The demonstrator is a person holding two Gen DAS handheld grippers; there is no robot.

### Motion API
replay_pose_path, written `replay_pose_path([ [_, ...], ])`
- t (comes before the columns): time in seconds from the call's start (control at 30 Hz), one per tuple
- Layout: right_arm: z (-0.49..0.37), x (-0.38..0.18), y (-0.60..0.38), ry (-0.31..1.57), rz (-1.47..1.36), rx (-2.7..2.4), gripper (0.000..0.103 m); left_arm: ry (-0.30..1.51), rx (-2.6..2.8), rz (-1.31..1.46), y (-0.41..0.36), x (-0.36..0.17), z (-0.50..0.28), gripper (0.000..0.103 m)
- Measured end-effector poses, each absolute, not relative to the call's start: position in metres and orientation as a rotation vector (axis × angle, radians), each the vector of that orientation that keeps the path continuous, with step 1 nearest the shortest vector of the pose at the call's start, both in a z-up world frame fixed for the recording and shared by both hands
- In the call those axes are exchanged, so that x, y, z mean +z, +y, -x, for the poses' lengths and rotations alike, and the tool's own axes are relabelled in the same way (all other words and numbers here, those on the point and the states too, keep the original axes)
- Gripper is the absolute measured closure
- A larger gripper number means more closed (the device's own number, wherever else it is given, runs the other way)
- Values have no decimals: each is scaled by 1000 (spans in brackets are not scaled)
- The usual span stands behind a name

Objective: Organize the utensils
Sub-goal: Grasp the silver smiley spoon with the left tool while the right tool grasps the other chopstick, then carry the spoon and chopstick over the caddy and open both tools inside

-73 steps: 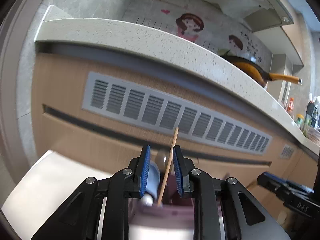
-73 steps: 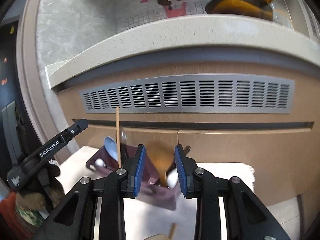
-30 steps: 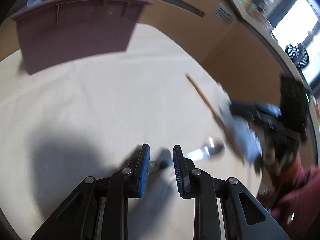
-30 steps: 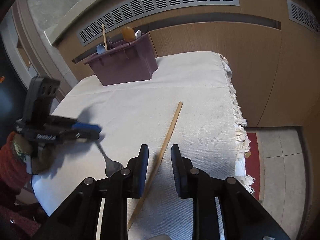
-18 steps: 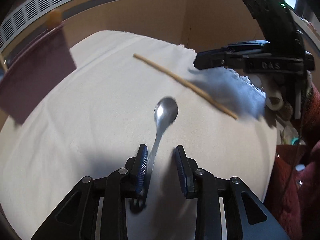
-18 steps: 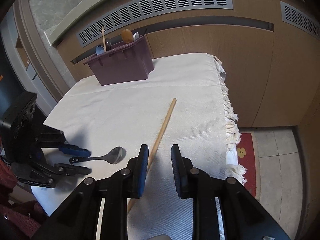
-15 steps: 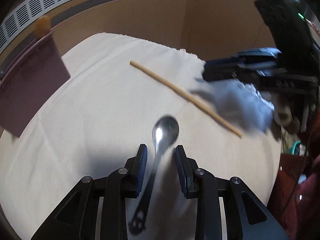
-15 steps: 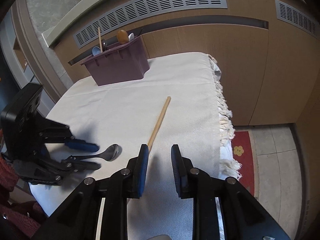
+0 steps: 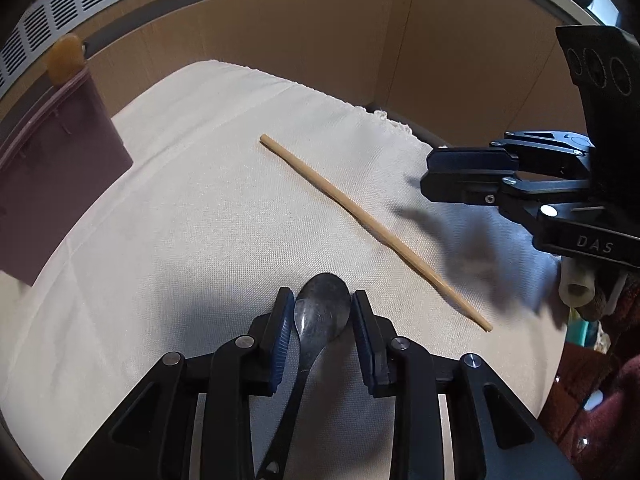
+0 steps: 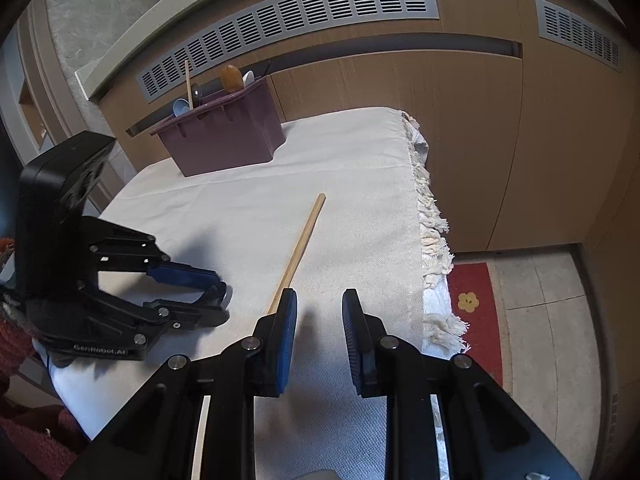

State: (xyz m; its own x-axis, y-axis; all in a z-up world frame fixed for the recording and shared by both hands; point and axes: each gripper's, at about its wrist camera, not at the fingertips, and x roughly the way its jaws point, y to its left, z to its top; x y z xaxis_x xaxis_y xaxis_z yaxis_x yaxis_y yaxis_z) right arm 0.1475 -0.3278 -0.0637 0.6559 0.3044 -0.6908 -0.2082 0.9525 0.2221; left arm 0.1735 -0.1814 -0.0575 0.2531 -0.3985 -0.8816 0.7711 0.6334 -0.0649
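A metal spoon (image 9: 322,312) lies on the white cloth (image 9: 192,216). My left gripper (image 9: 322,308) is open with its jaws on either side of the spoon's bowl, not closed on it; it also shows in the right wrist view (image 10: 200,292). A wooden chopstick (image 9: 372,224) lies diagonally to the right, also in the right wrist view (image 10: 300,248). My right gripper (image 10: 319,312) is open and empty, just right of the chopstick's near end, and shows in the left wrist view (image 9: 464,176). The purple utensil holder (image 10: 224,136) stands at the far end with several utensils in it.
The cloth's fringed right edge (image 10: 428,232) hangs over the table side. Wooden cabinet fronts (image 10: 440,120) with a grey vent (image 10: 288,28) rise behind the table. A red floor mat (image 10: 476,304) lies below at right.
My left gripper has moved forward over the spoon, so the bowl now sits between its jaws. My right gripper has shifted right, putting the chopstick's near end outside its left finger.
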Motion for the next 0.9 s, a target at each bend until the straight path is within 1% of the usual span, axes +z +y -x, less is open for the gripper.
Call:
replay_pose_path([
  [0.1, -153, -65, -325, 816, -126, 240, 81, 1023, -784, -337, -166, -56, -168, 73],
  [0.17, -158, -66, -322, 834, -140, 211, 81, 995, -712, -215, -138, -48, -167, 73],
  [0.33, -174, -61, -301, 853, -97, 205, 81, 779, -425, 71, -46, -3, -163, 73],
  [0.43, -190, -64, -287, 881, -73, 198, 81, 695, -290, 150, -7, 12, -159, 73],
  [0.6, -219, -76, -276, 940, -50, 117, 81, 677, -257, 210, 21, 12, -155, 73],
  [0.7, -226, -78, -267, 939, 1, 92, 81, 679, -252, 254, 27, 7, -155, 73],
  [0.73, -227, -78, -261, 934, 34, 84, 84, 678, -252, 263, 26, 6, -154, 73],
  [0.77, -228, -78, -258, 929, 55, 84, 94, 677, -252, 267, 27, 5, -154, 73],
  [0.8, -227, -78, -253, 924, 79, 95, 97, 677, -252, 267, 25, 3, -154, 73],
  [0.9, -222, -70, -247, 888, 60, 145, 98, 677, -257, 266, 25, 5, -155, 73],
])
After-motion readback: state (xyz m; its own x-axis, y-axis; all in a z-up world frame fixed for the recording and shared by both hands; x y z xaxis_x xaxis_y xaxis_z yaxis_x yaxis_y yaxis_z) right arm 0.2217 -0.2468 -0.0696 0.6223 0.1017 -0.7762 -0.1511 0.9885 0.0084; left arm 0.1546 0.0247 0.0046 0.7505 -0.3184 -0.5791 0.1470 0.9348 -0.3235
